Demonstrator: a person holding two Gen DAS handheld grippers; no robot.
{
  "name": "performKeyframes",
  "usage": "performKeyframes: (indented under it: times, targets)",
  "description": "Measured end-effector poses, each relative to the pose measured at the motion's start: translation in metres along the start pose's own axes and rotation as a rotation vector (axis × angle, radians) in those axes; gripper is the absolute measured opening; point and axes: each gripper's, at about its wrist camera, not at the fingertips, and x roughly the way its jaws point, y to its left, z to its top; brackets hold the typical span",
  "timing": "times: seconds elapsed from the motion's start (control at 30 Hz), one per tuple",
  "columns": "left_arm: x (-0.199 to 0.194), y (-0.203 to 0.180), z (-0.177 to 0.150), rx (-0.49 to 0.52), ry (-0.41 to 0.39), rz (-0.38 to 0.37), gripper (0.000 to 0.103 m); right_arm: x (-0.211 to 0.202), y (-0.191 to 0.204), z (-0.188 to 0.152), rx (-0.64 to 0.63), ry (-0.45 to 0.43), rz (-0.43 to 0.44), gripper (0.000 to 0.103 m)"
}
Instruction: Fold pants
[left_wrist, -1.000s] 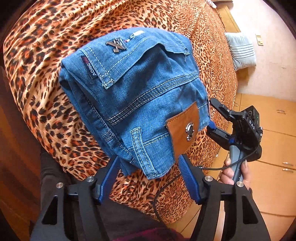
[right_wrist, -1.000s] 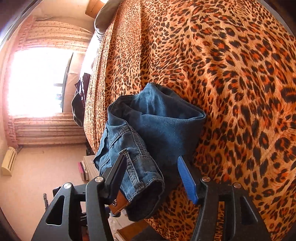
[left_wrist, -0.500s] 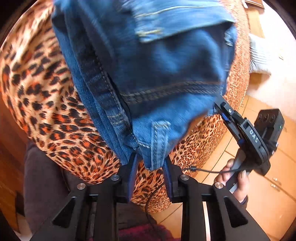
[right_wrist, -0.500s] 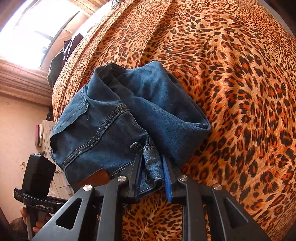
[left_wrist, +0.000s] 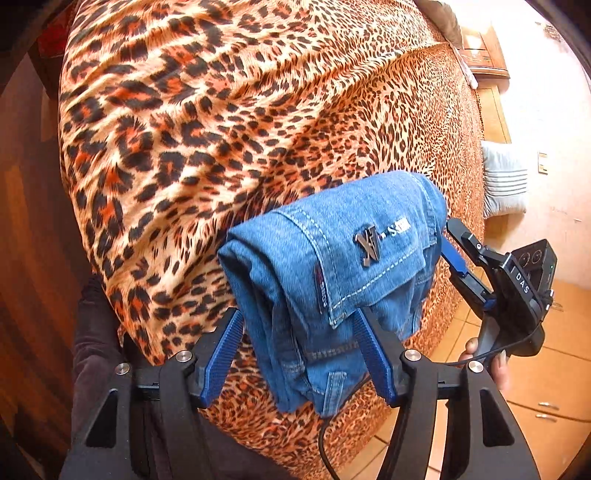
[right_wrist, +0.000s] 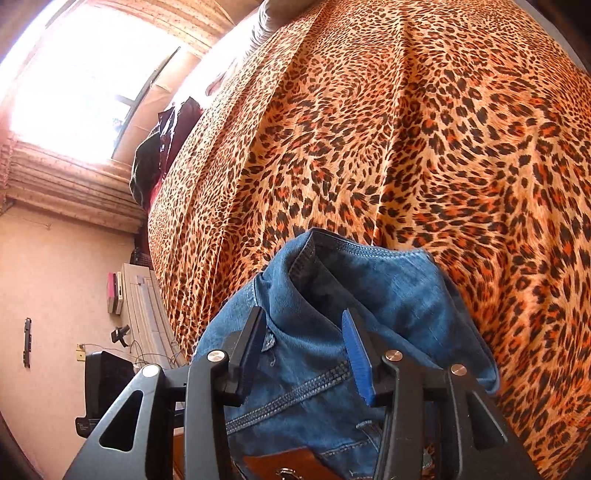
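Observation:
The blue jeans (left_wrist: 332, 266) lie as a compact folded bundle near the front edge of the leopard-print bed (left_wrist: 221, 129), back pocket with a metal emblem on top. My left gripper (left_wrist: 298, 317) straddles the bundle's near end. Its jaws are opening and the left pad stands clear of the denim. In the right wrist view the jeans (right_wrist: 369, 295) fill the foreground, with the brown leather patch at the bottom edge. My right gripper (right_wrist: 303, 317) sits over them, its jaws opening and the pads not pressing on the cloth. The right gripper (left_wrist: 452, 240) also shows at the bundle's right side.
The bed cover (right_wrist: 406, 129) stretches away beyond the jeans. A grey pillow (left_wrist: 504, 184) lies on the floor by the wall. A person's hand (left_wrist: 498, 365) holds the right tool over the wooden floor (left_wrist: 554, 387). Dark clothes (right_wrist: 159, 155) hang at the bed's far edge near a bright window (right_wrist: 74, 81).
Half a second ago both grippers were shut on the jeans' near edge with the cloth lifted. Now both have opened and the bundle lies turned over, emblem pocket on top.

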Motion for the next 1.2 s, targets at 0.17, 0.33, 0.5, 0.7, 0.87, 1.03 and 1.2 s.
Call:
performKeyframes:
  times: [0.17,0.33,0.5,0.7,0.87,1.03,1.2]
  targets:
    - [0.002,-0.008,0.004,-0.002,-0.050,0.040,0.025,0.021,0.019,0.014,-0.126,0.060,-0.036,0.018]
    - [0.022,-0.007,0.004,-0.012,-0.045,0.067,0.021,0.031,0.021,0.018,-0.236,0.066,-0.173,0.015]
    - [0.010,-0.019,0.003,0.070,-0.032,0.077,0.023,0.028,0.010,0.013,-0.197,0.054,-0.156,0.027]
    - [0.011,-0.055,-0.029,0.282,0.015,0.145,0.045,-0.011,-0.005,-0.013,-0.139,0.074,-0.057,0.048]
    - [0.065,-0.060,-0.034,0.285,0.136,0.250,0.041,-0.004,-0.013,-0.041,-0.179,0.129,-0.112,0.024]
    - [0.074,-0.062,-0.022,0.236,0.166,0.236,0.038,0.004,-0.017,-0.044,-0.222,0.097,-0.214,0.029]
    - [0.040,-0.071,-0.031,0.331,0.103,0.174,0.040,-0.029,-0.018,-0.051,-0.138,0.047,-0.108,0.036]
